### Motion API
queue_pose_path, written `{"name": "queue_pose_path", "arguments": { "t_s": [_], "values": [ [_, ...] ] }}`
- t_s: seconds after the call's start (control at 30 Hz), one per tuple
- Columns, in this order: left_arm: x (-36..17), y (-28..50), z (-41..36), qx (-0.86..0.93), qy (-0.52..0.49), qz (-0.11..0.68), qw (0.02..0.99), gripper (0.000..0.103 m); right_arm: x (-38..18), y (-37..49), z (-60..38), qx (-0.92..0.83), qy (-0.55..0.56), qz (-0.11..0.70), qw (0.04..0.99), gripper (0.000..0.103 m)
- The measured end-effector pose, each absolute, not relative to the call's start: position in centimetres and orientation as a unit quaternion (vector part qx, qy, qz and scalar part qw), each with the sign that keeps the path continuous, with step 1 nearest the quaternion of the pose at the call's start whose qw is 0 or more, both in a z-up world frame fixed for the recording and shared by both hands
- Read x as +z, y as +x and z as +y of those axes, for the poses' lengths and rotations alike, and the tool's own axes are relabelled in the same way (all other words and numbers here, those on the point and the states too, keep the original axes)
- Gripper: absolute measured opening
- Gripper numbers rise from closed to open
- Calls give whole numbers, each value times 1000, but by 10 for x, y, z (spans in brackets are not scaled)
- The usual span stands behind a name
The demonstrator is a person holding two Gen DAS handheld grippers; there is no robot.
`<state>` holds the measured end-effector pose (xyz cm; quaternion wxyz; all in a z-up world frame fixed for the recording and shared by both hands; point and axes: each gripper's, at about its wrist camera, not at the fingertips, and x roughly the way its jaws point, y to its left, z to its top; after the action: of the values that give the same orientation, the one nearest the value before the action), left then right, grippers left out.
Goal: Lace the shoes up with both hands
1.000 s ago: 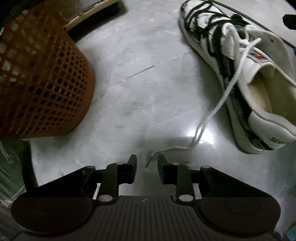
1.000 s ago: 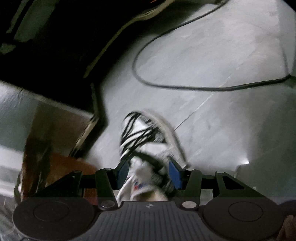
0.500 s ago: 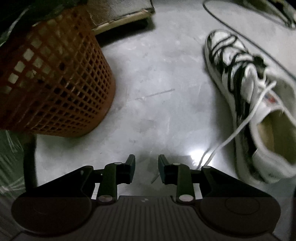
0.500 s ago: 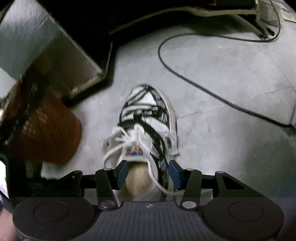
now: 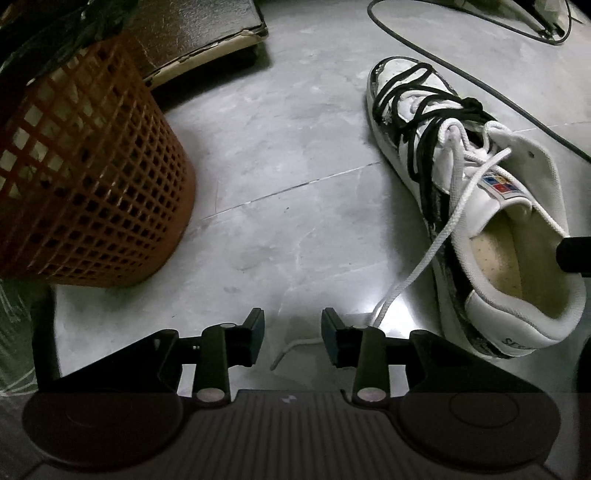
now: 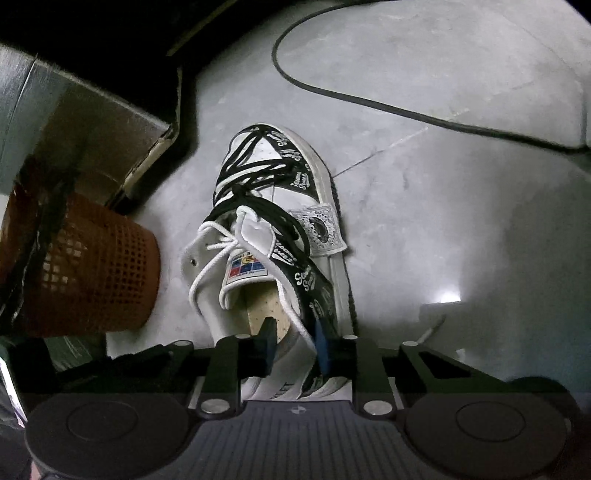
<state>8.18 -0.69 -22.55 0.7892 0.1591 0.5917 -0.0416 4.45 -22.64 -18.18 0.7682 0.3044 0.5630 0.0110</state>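
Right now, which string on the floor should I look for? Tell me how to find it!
Find the orange mesh basket on the grey floor; to its right lies a white shoe. From its tongue a loose white lace trails onto the floor, ending near the left gripper. The shoe's other laces are black.

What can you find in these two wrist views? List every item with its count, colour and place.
shoe: one, white with black patterned panels, on the floor
white lace: one, loose, trailing from the shoe onto the floor
black lace: one, criss-crossed over the toe end
basket: one, orange mesh, left of the shoe
board: one, dark with a pale edge, behind the basket
cable: one, black, beyond the shoe
floor: grey tile
left gripper: black, jaws just opening, lace tip on the floor below
right gripper: blue pads, jaws just closing, white lace between them
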Motion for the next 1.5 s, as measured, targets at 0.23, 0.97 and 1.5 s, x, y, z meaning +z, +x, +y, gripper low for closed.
{"name": "queue_pose_path", "arguments": {
  "t_s": [0.23, 0.97, 1.5],
  "values": [
    [-222, 80, -6, -40, 155, 586, 794, 38, -163, 49, -235, 13, 326, 524, 787, 4],
    [-194, 68, -21, -105, 129, 540, 825, 39, -148, 97, -249, 73, 410, 426, 803, 5],
    [-202, 69, -22, -100, 116, 543, 825, 40, -135, 74, -247, -9, 291, 432, 853, 24]
  ]
}}
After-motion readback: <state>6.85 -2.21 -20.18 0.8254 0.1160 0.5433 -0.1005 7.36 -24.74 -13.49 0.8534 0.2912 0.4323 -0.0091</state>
